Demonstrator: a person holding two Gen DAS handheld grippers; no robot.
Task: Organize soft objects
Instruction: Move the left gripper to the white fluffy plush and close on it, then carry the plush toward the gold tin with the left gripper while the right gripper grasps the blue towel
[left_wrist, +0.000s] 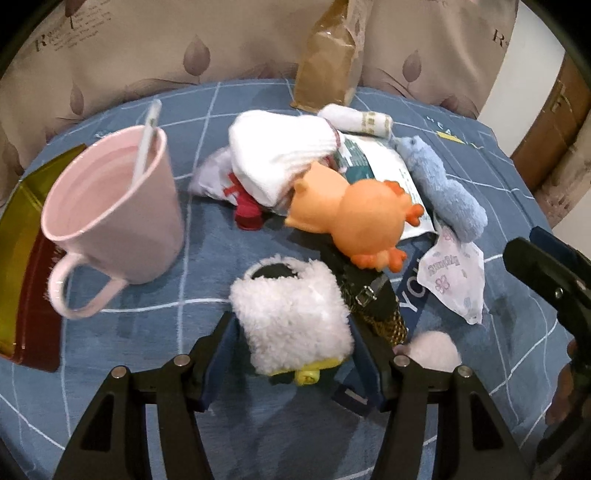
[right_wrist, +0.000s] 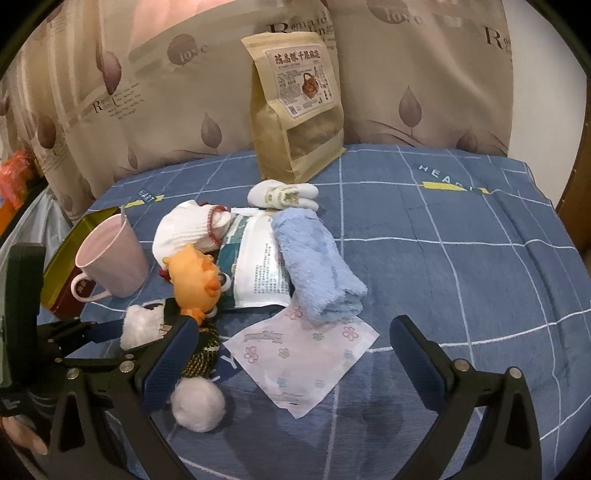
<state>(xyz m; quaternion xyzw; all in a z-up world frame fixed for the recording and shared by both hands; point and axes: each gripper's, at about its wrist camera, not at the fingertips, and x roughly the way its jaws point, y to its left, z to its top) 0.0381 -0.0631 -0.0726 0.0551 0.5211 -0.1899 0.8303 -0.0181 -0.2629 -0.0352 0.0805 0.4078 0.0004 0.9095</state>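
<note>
the blue checked bed (right_wrist: 443, 258) is carrying a heap of soft things beside a pink mug (left_wrist: 114, 214). the left gripper (left_wrist: 291, 332) is closing on a white fluffy pouch (left_wrist: 291, 317) in front of an orange toy (left_wrist: 354, 218). the right gripper (right_wrist: 295, 354) is hanging wide open, holding nothing, over a flowered packet (right_wrist: 299, 358) near a blue towel (right_wrist: 317, 266) and a pink pompom (right_wrist: 197, 406)

A home, and a bedroom by the look of it: everything sits on a bed under a blue blanket (right_wrist: 424, 258) with a white grid and printed words. Behind the blanket hangs a beige curtain (right_wrist: 166, 110) printed with leaves and "love". On the blanket, household bits: a pink mug (left_wrist: 114, 206), a snack bag (right_wrist: 295, 107) at its far edge, rolled socks (right_wrist: 284, 194), a blue towel (right_wrist: 317, 269), a plush chick (left_wrist: 351, 218).
</note>
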